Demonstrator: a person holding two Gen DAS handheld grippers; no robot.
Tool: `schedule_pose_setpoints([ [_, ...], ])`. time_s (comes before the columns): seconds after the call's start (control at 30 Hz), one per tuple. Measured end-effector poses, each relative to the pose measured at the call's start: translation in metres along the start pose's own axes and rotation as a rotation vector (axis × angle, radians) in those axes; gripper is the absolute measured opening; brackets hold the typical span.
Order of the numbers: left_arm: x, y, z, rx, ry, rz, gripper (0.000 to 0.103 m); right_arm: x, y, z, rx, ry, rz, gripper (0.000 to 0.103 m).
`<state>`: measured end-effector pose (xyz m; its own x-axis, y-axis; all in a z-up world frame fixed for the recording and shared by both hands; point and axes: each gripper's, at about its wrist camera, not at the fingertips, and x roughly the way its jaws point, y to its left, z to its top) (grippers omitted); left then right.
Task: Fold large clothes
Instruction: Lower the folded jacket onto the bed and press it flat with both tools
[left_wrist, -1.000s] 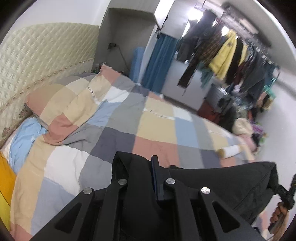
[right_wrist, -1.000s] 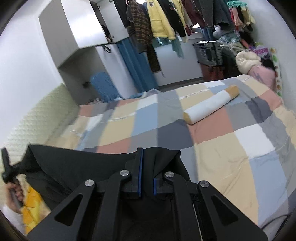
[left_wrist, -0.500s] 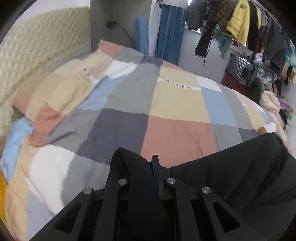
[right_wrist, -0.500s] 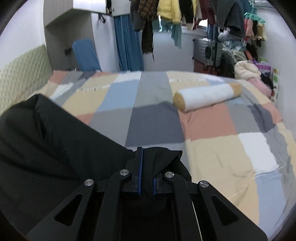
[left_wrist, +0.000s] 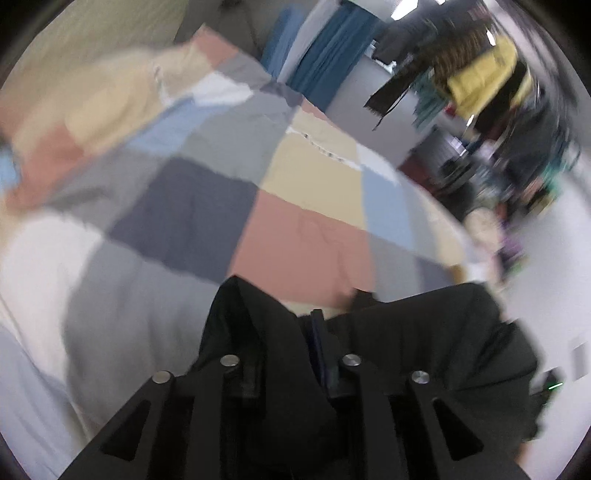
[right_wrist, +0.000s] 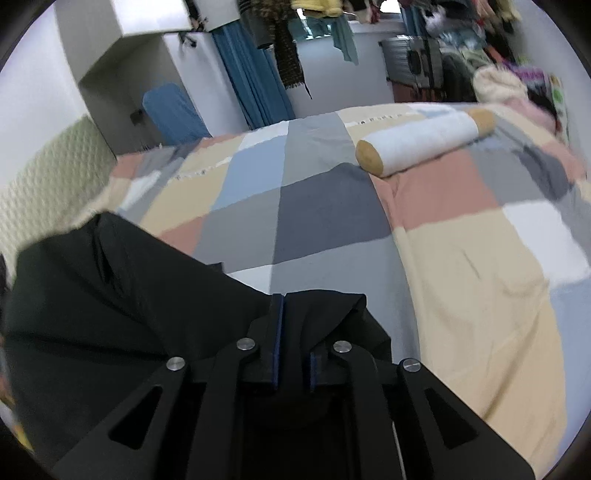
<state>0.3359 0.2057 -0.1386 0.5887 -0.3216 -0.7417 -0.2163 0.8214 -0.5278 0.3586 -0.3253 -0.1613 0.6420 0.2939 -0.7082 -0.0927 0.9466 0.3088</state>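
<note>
Left gripper (left_wrist: 317, 332): clamped on a bunched edge of the black garment (left_wrist: 424, 339), fabric wrapped over both fingers and mounded up on the left finger. Pointed forward and slightly down over the patchwork bedspread (left_wrist: 207, 206). View tilted, horizon sloping down to the right; heavy motion blur throughout. Garment stretching off to the right of the fingers as a broad dark sheet, raised off the bed. Whether its far end touches the spread: cannot tell.

Right gripper (right_wrist: 293, 306): closed on another edge of the same black garment (right_wrist: 110, 295), cloth pinched between the blue-lined pads (right_wrist: 276, 343) and draped over the right finger. Aimed nearly level across the bed, toward the far wall. Garment running away to the left as a wide slack panel with a fold crease near its upper edge, hanging in front of the bedspread (right_wrist: 461, 277).

Both ends of the garment thus held up, one per gripper, cloth spanning between them above the near part of the bed.

On the spread, well beyond the right gripper: white bolster (right_wrist: 421, 142) with tan end caps, lying diagonally. Quilted headboard (right_wrist: 40, 177) at left. Blue curtain (right_wrist: 251, 81) and hanging clothes (left_wrist: 480, 74) at the far side of the room.
</note>
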Motion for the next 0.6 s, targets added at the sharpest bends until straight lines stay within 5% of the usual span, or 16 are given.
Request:
schedule_pose_setpoints([
  [0.07, -0.023, 0.018, -0.005, -0.096, 0.001, -0.096, 0.031, -0.015, -0.008, -0.002, 0.071, 0.008, 0.068, 0.025],
  [0.13, -0.042, 0.026, -0.009, -0.138, -0.017, -0.145, 0.052, -0.030, -0.013, -0.003, 0.135, -0.002, 0.100, 0.056],
  [0.2, -0.072, 0.031, -0.015, -0.150, -0.068, -0.171, 0.063, -0.052, -0.014, -0.004, 0.167, -0.033, 0.114, 0.073],
  [0.3, -0.107, 0.027, -0.021, -0.112, -0.145, -0.126, 0.063, -0.084, -0.001, -0.002, 0.113, -0.073, 0.126, 0.073],
  [0.37, -0.128, 0.016, -0.025, -0.053, -0.210, -0.004, 0.064, -0.106, 0.012, -0.001, 0.072, -0.109, 0.115, 0.073],
  [0.47, -0.142, -0.006, -0.035, 0.029, -0.299, 0.078, 0.070, -0.122, 0.037, 0.000, 0.023, -0.142, 0.100, 0.073],
  [0.6, -0.126, -0.049, -0.050, 0.171, -0.306, 0.139, 0.070, -0.122, 0.076, -0.003, -0.051, -0.157, 0.079, 0.073],
])
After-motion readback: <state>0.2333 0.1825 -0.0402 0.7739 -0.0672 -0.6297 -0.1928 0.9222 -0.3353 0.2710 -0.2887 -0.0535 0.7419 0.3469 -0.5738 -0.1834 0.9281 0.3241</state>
